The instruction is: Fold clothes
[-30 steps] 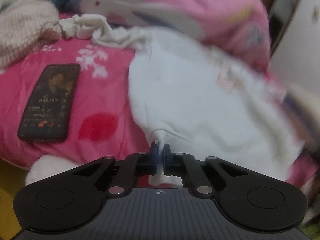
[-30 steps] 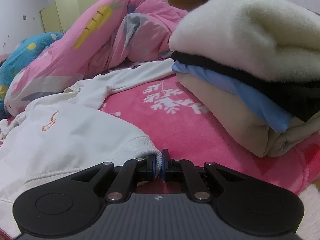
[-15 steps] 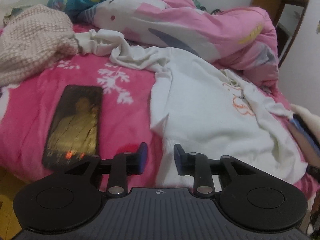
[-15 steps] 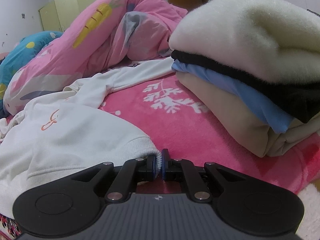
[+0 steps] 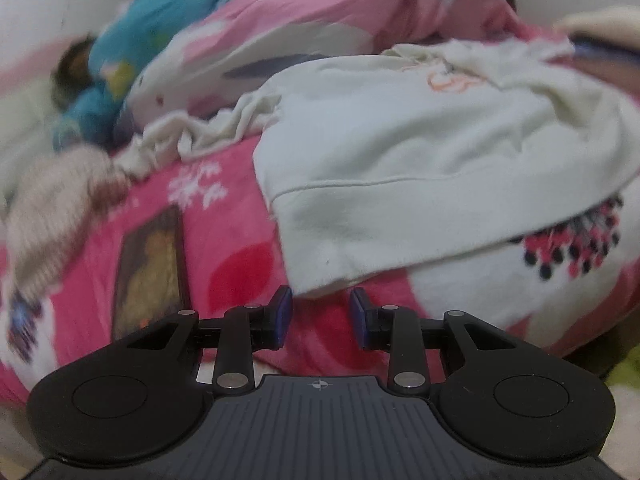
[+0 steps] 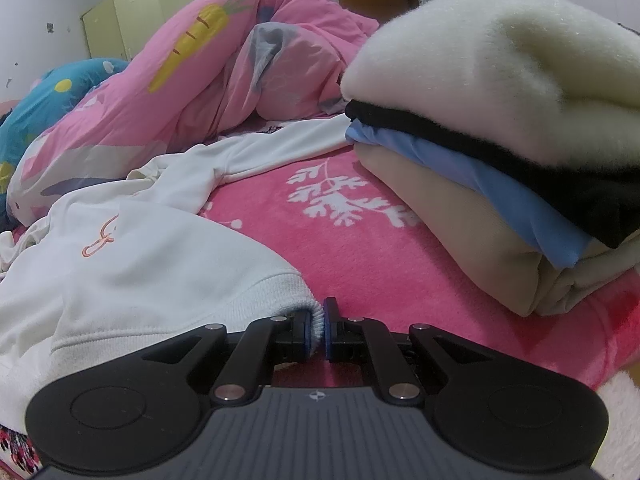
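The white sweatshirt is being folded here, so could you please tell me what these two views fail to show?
- Left wrist view: the phone screen is motion-blurred, its lower end behind the left gripper.
- Right wrist view: the sweatshirt runs off the left edge; the hem corner is hidden between the right gripper pads.
- Right wrist view: the folded stack is cut off at the right edge.

The left gripper point(image 5: 318, 316) hangs with its jaws apart and empty, just short of the white sweatshirt point(image 5: 420, 184) hem corner at twelve o'clock. A phone point(image 5: 150, 276) lies on the pink blanket point(image 5: 240, 240) toward ten o'clock, and a crumpled pink quilt point(image 5: 320, 20) is heaped beyond.
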`<action>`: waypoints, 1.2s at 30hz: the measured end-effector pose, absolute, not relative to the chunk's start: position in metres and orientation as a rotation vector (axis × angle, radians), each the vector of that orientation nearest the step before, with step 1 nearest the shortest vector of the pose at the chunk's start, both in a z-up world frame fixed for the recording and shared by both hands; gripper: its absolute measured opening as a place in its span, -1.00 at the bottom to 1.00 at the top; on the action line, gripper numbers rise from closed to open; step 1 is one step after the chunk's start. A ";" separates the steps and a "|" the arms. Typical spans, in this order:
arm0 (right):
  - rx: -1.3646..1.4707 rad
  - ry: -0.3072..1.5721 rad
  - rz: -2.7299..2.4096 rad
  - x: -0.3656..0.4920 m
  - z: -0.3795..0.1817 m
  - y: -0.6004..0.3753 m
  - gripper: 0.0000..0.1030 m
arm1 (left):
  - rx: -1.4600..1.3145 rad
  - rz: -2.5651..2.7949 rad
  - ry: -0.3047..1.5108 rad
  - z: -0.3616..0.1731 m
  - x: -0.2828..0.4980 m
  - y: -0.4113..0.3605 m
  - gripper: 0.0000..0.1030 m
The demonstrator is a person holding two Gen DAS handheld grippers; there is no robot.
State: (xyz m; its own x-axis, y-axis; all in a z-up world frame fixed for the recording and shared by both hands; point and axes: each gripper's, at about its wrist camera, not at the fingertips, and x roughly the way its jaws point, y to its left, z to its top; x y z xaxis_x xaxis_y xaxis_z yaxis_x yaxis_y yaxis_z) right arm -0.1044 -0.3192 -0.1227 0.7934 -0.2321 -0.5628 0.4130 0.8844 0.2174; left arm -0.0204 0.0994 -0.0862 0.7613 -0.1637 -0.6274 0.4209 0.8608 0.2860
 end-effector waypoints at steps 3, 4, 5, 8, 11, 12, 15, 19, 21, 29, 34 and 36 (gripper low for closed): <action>0.339 0.555 -0.355 -0.104 -0.123 -0.319 -0.87 | 0.442 -0.311 0.595 -0.085 -0.023 0.098 -0.39; 0.338 0.554 -0.356 -0.104 -0.123 -0.319 -0.87 | 0.428 -0.302 0.584 -0.083 -0.023 0.100 -0.39; 0.336 0.554 -0.357 -0.104 -0.123 -0.319 -0.87 | 0.409 -0.294 0.576 -0.081 -0.022 0.102 -0.39; 0.328 0.554 -0.360 -0.104 -0.123 -0.318 -0.87 | 0.352 -0.280 0.553 -0.077 -0.020 0.106 -0.39; 0.325 0.555 -0.361 -0.103 -0.123 -0.317 -0.87 | 0.335 -0.295 0.561 -0.080 -0.015 0.107 -0.39; 0.324 0.555 -0.363 -0.103 -0.123 -0.317 -0.87 | 0.331 -0.302 0.571 -0.082 -0.013 0.107 -0.39; 0.292 0.552 -0.366 -0.102 -0.120 -0.314 -0.84 | 0.261 -0.321 0.596 -0.086 -0.007 0.111 -0.42; 0.213 0.507 -0.338 -0.101 -0.113 -0.303 -0.77 | 0.037 -0.345 0.641 -0.083 0.005 0.126 -0.89; 0.165 0.477 -0.320 -0.098 -0.109 -0.298 -0.80 | -0.006 -0.333 0.638 -0.078 0.009 0.128 -0.92; 0.444 0.225 -0.220 -0.127 -0.027 -0.327 -0.94 | -0.237 -0.350 0.511 -0.007 0.001 0.158 -0.94; 0.627 0.450 -0.342 -0.149 -0.097 -0.352 -0.94 | -0.210 -0.349 0.727 -0.053 0.006 0.148 -0.94; 0.720 0.500 -0.384 -0.151 -0.123 -0.360 -0.95 | -0.232 -0.337 0.765 -0.063 0.011 0.149 -0.94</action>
State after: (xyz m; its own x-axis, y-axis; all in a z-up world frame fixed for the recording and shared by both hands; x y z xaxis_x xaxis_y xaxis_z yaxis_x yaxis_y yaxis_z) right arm -0.1510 -0.3597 -0.1232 0.8161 -0.1611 -0.5550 0.4943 0.6921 0.5260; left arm 0.0110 0.1494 -0.0630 0.6720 -0.3799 -0.6357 0.2131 0.9213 -0.3252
